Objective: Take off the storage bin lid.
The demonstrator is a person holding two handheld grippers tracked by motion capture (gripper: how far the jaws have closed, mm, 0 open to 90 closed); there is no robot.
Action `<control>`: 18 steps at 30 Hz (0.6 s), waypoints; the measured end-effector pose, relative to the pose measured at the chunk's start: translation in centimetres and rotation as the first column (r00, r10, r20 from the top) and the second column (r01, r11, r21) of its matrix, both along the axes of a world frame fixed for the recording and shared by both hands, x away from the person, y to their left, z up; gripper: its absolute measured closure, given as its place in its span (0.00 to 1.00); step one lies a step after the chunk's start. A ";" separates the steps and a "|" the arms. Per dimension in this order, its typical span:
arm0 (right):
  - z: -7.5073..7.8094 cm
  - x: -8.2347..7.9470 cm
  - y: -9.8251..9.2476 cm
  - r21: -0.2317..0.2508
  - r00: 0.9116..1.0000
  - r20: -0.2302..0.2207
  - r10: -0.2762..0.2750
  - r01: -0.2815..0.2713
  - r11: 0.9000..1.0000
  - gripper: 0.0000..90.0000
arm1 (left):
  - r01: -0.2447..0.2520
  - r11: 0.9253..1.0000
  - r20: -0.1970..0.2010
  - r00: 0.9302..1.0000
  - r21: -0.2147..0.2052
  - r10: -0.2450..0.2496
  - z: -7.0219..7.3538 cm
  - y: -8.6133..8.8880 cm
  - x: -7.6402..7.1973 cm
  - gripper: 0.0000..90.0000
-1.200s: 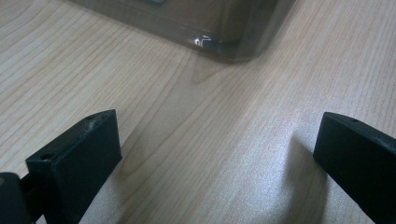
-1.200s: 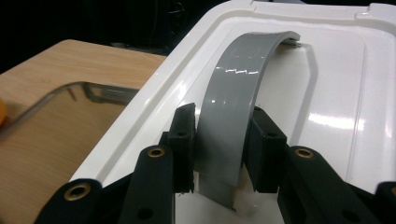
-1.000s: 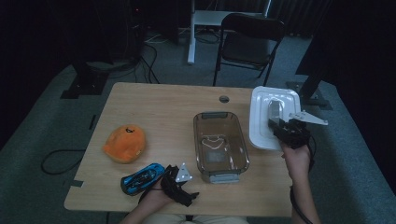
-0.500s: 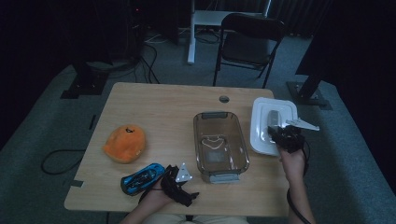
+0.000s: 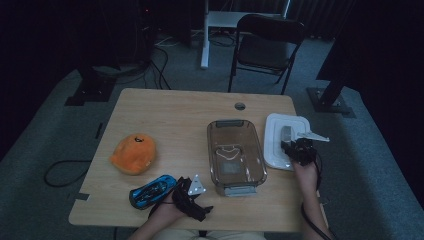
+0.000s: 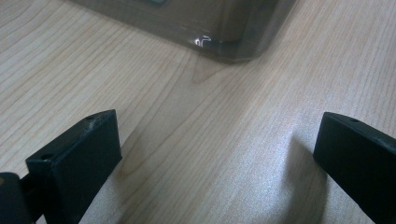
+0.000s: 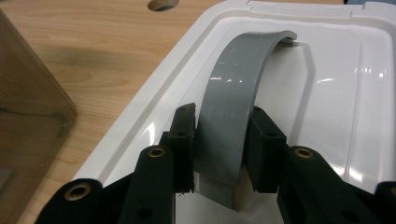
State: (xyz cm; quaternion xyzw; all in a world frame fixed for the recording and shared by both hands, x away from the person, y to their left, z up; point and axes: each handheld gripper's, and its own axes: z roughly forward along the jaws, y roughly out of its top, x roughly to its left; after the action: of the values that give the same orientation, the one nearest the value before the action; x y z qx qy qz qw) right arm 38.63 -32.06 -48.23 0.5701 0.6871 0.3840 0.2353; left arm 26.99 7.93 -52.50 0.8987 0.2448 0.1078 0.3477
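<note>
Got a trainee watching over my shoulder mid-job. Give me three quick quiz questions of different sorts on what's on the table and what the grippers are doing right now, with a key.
1. True or false: the right gripper is shut on the grey handle of the white lid.
2. Which sits nearest the left gripper? A) orange plush toy B) blue toy car C) chair
3. Fill in: the clear box lies between the plush toy and the ____.

Key: 1 true; 2 B; 3 lid.

No text, label, brand or number can be read — the pictures are dim, and nothing on the counter (image 5: pixel 165 115) carries legible print.
</note>
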 end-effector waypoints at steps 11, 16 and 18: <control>-2.4 1.1 0.2 0.014 0.999 -0.047 0.016 -0.016 1.000 0.74 | 0.000 1.000 0.000 1.000 0.000 0.000 0.0 0.0 0.0 0.01; -3.2 1.4 0.4 0.038 0.998 -0.049 0.030 -0.028 0.999 0.74 | 0.001 1.000 0.001 1.000 0.001 -0.001 0.0 0.0 0.0 0.01; -3.3 1.5 0.4 0.040 0.998 -0.049 0.031 -0.029 0.999 0.74 | 0.001 1.000 0.001 1.000 0.002 -0.001 0.0 0.0 0.0 0.01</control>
State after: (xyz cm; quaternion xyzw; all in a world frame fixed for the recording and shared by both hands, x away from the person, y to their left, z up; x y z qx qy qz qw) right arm 40.15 -31.69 -51.49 0.5734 0.6936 0.3867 0.2013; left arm 27.03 7.89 -52.49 0.8991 0.2439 0.1081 0.3469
